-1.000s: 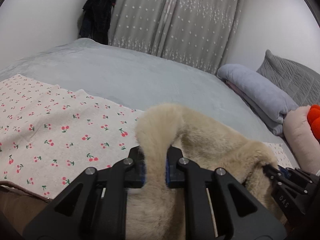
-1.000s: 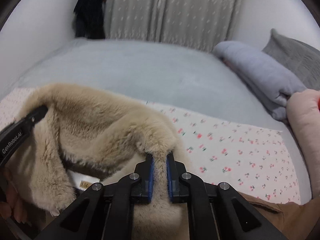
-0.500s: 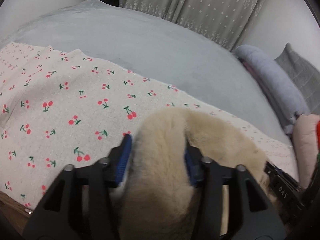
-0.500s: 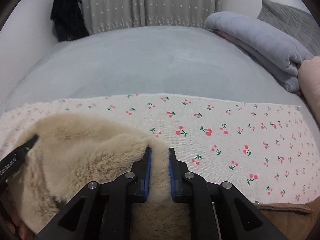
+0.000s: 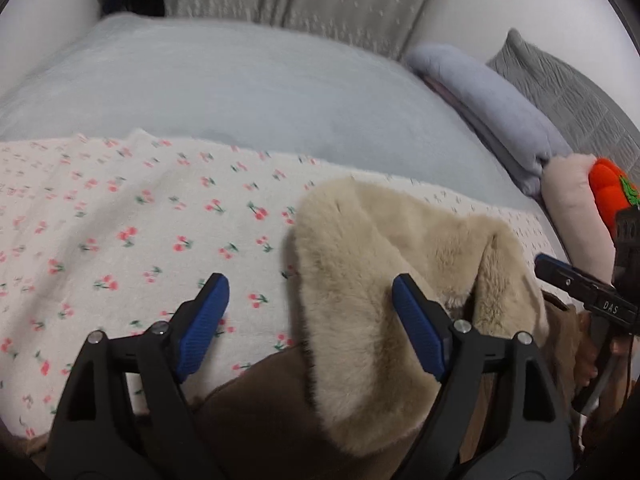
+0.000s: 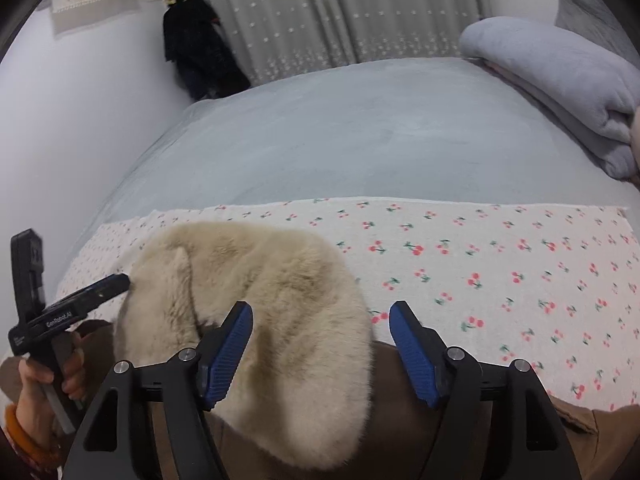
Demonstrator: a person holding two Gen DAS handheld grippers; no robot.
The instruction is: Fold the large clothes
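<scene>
Both claws have let go of the beige fur garment, which they pinched a second ago. The jaws of the left gripper and right gripper have just been opening and stand wide, pads off the fur. It lies on the cherry-print cloth at the bed's near edge; open bedspread stretches beyond. "DAS" and "GenRobot.AI" mark the grippers.

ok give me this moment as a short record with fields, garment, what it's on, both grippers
garment: beige furry collar of a brown coat, lying folded over
surface: cherry-print cloth on a grey-blue bed
left gripper: open, jaws just opened, fur lies between the pads, not pinched
right gripper: open, jaws just opened, fur lies between them, released
background: folded grey blanket, grey curtain
</scene>
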